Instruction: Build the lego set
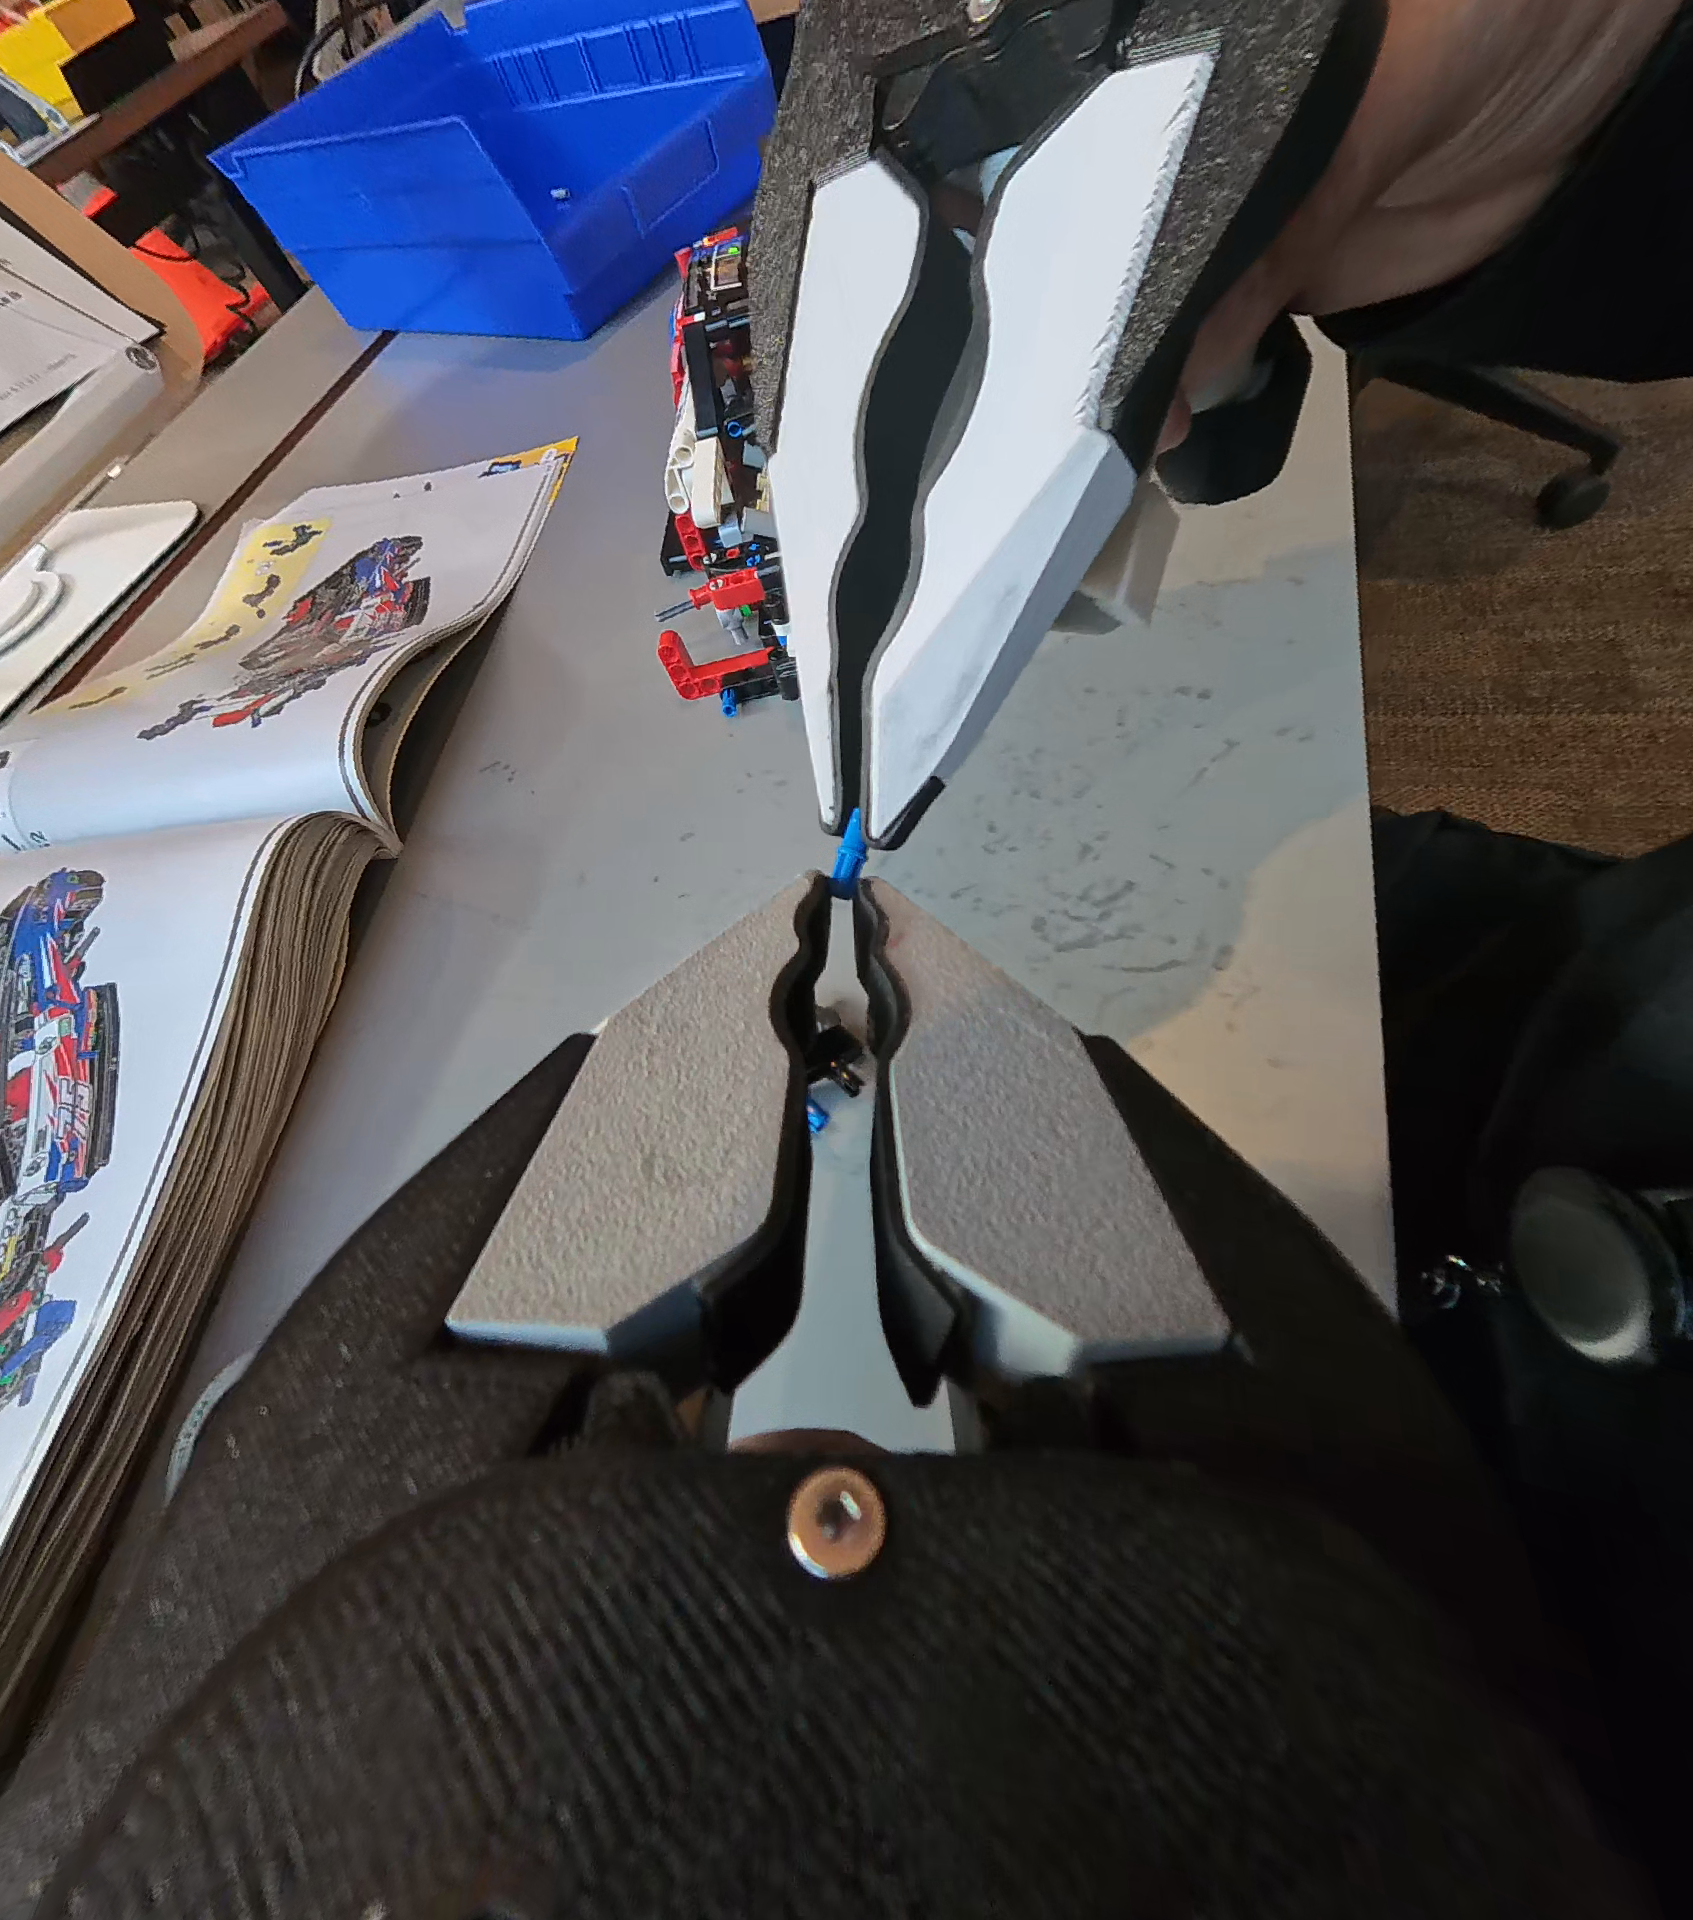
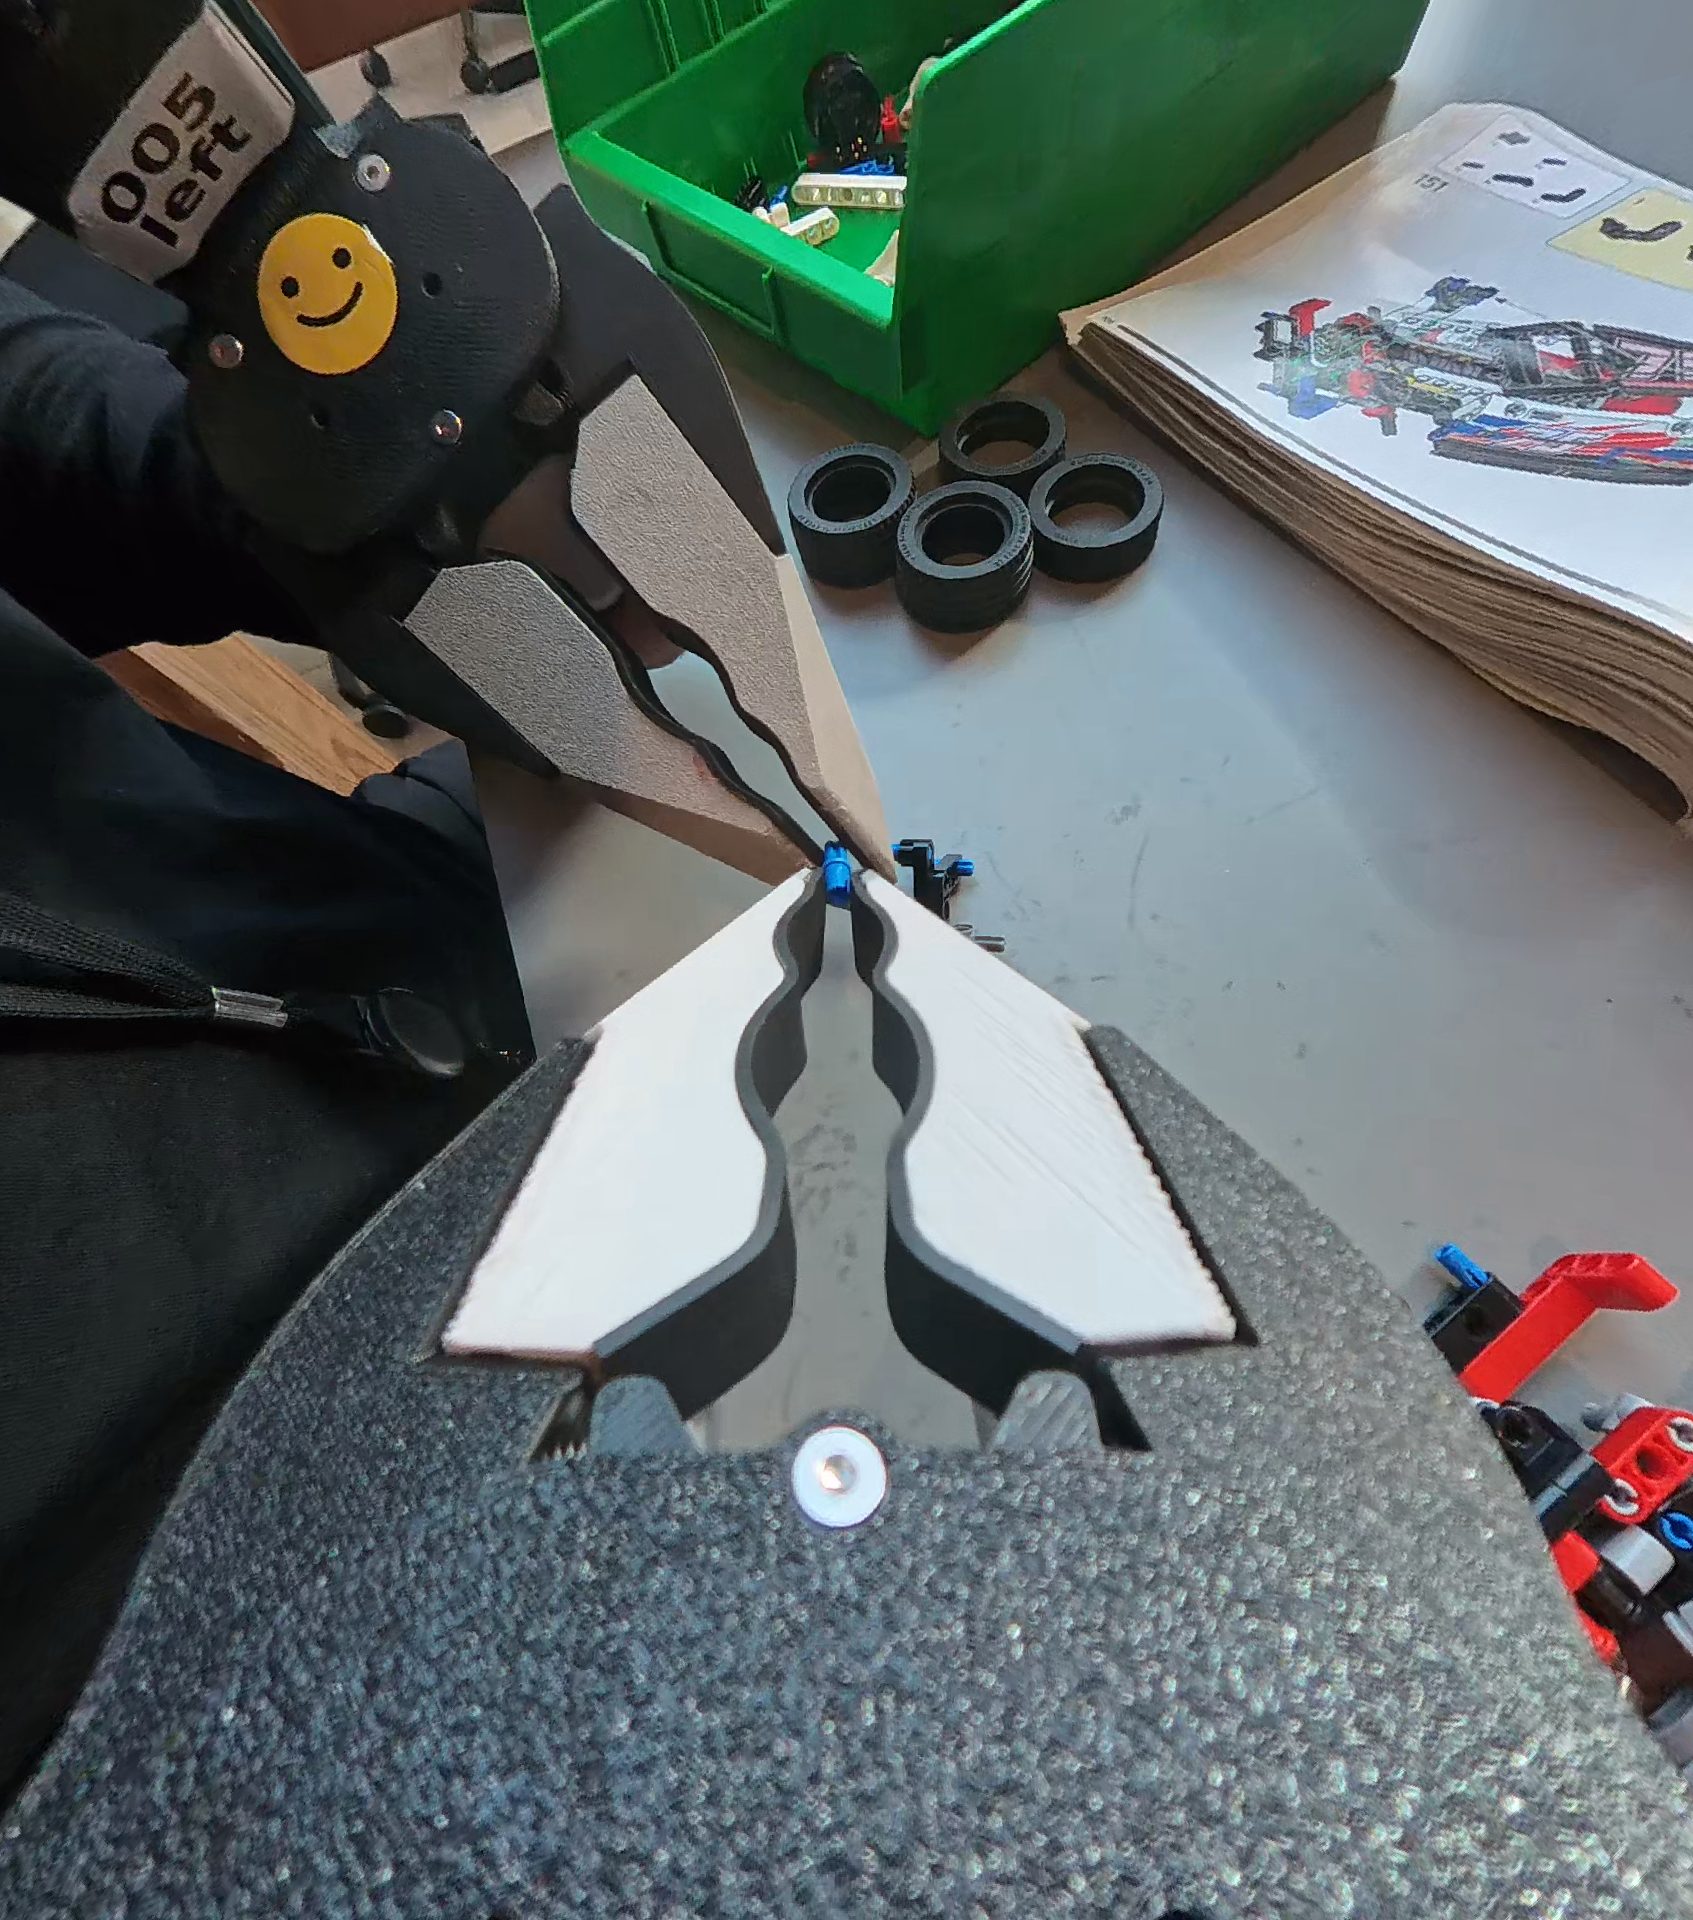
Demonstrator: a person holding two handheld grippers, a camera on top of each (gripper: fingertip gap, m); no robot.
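Observation:
A small blue pin (image 1: 850,854) is held in the air between both grippers, tip to tip. My left gripper (image 1: 842,886), with grey fingers, is shut on its near end. My right gripper (image 1: 861,831), with white fingers, comes down from above and is shut on its far end. In the right wrist view the blue pin (image 2: 835,868) sits at the tips of my right gripper (image 2: 837,885), and my left gripper (image 2: 834,847) reaches in from the upper left. The partly built red, black and white lego model (image 1: 717,468) lies on the grey table (image 1: 1081,727) behind; it also shows at the lower right of the right wrist view (image 2: 1652,1507).
A small black piece with a blue pin (image 2: 930,873) lies on the table just under the grippers. The open instruction book (image 1: 198,727) (image 2: 1444,468), a blue bin (image 1: 509,177), a green parts bin (image 2: 925,208) and several black tyres (image 2: 967,509) stand around. The table's edge (image 1: 1367,727) is close by. The tips of both grippers are at nearly the same place.

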